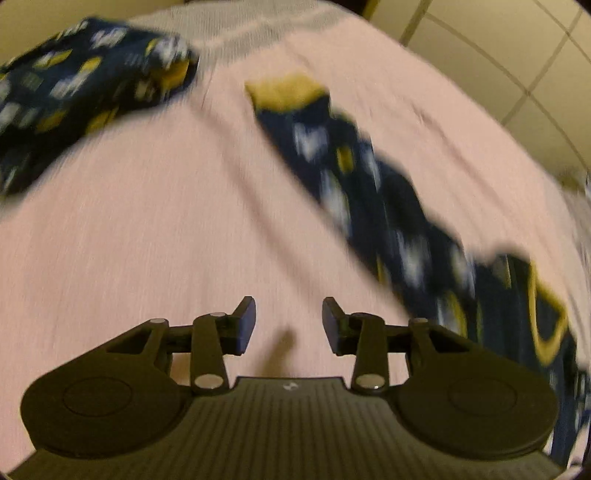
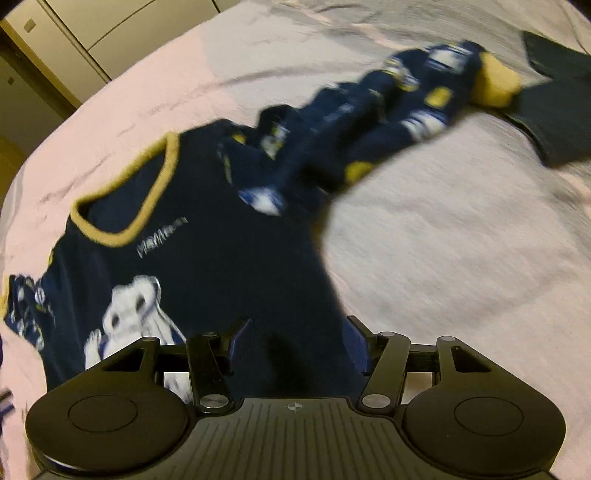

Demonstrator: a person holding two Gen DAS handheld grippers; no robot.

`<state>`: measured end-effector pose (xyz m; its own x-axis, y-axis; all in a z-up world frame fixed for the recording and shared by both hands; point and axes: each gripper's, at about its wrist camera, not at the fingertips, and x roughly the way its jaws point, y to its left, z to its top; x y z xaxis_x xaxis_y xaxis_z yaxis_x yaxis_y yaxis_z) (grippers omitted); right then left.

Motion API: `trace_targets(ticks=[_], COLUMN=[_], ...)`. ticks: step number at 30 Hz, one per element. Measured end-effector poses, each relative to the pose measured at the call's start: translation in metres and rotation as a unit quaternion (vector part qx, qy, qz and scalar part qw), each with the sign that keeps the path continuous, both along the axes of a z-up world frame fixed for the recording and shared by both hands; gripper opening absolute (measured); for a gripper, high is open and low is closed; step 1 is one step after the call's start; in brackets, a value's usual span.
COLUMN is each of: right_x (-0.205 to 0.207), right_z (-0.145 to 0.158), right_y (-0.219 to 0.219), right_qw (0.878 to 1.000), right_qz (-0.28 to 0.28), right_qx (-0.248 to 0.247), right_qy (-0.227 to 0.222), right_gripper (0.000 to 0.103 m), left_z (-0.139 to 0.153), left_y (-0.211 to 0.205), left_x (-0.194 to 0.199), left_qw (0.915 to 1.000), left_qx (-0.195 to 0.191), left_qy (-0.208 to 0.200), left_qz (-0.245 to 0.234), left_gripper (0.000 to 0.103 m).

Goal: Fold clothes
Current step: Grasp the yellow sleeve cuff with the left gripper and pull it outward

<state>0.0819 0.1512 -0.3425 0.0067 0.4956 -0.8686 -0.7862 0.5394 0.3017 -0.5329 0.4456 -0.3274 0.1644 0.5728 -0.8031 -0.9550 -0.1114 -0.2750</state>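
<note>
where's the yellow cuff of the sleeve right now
In the right wrist view the yellow cuff lies far right on the pink bed sheet, at the stretched sleeve's end, touching a dark folded cloth.

- A home bedroom, by the look of it: a wide bed point(image 1: 147, 229) fills both views, covered with a pale pink ribbed sheet creased in soft folds.
- Children's nightwear lies on it: a navy patterned top point(image 2: 207, 258) with yellow trim, and a second patterned piece point(image 1: 85, 96).
- Cream panelled cupboard doors point(image 2: 107, 33) stand beside the bed.
- A pale tiled surface point(image 1: 517, 62) shows beyond the bed's edge.
</note>
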Motion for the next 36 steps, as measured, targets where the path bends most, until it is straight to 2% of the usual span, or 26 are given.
trace_targets(ticks=[3, 7, 11, 14, 15, 17, 19, 22, 25, 27, 29, 31, 33, 36], right_x=[-0.003, -0.008, -0.015, -0.021, -0.024, -0.028, -0.029, -0.029, -0.026, -0.026, -0.027, -0.028, -0.029, -0.029], right_z=[-0.004, -0.009, -0.021, -0.029, -0.031, -0.034, -0.036, -0.037, -0.037, -0.037, -0.037, -0.037, -0.038, -0.038], right_y=[0.026, 0.04, 0.044, 0.044, 0.045, 0.048, 0.05, 0.05, 0.048, 0.048, 0.049, 0.049, 0.049, 0.046], right_qw=[1.0, 0.999, 0.998, 0.996, 0.996, 0.994, 0.993, 0.993, 0.994, 0.994, 0.994, 0.994, 0.994, 0.994], right_qz=[-0.001, -0.004, -0.007, 0.002, 0.007, 0.014, 0.022, 0.03, 0.025, 0.024, 0.024, 0.025, 0.027, 0.029], right_qx=[-0.002, -0.014, -0.042, -0.059, -0.061, -0.068, -0.074, -0.078, -0.075, -0.076, -0.078, -0.077, -0.074, -0.068], right_qy=[-0.017, -0.036, -0.047, -0.063, -0.07, -0.079, -0.084, -0.084, -0.075, -0.075, -0.078, -0.08, -0.082, -0.085], right_gripper=[0.058, 0.058, 0.058, 0.058, 0.058, 0.058, 0.058, 0.058, 0.058, 0.058, 0.058, 0.059, 0.059, 0.059], left_z=[0.002, 0.001, -0.006, -0.016, -0.022, -0.032, -0.025, 0.01, 0.051, 0.066, 0.063, 0.047, 0.016, -0.035], left_y=[0.069, 0.147, 0.199, 0.223, 0.231, 0.237, 0.226, 0.186, 0.13, 0.089, 0.056, 0.025, 0.003, -0.015], left_x=[-0.009, -0.014, -0.02, -0.015, -0.011, -0.009, -0.011, -0.016, -0.033, -0.048, -0.061, -0.075, -0.09, -0.107], left_qw=[0.9997, 0.9983, 0.9955, 0.996, 0.9958, 0.9945, 0.993, 0.985, 0.9708, 0.9608, 0.955, 0.9519, 0.9526, 0.9567], left_qx=[0.016, 0.021, 0.017, 0.01, 0.001, -0.012, 0.019, 0.096, 0.17, 0.198, 0.197, 0.178, 0.133, 0.058], left_qy=[0.002, 0.013, 0.014, 0.032, 0.05, 0.075, 0.079, 0.091, 0.096, 0.117, 0.15, 0.184, 0.207, 0.206], left_qz=[0.017, 0.052, 0.092, 0.083, 0.076, 0.073, 0.086, 0.11, 0.14, 0.155, 0.163, 0.169, 0.179, 0.197], left_gripper=[0.043, 0.049, 0.051, 0.055, 0.052, 0.017, 0.013, 0.012, 0.012, 0.012, 0.012, 0.012, 0.013, 0.015])
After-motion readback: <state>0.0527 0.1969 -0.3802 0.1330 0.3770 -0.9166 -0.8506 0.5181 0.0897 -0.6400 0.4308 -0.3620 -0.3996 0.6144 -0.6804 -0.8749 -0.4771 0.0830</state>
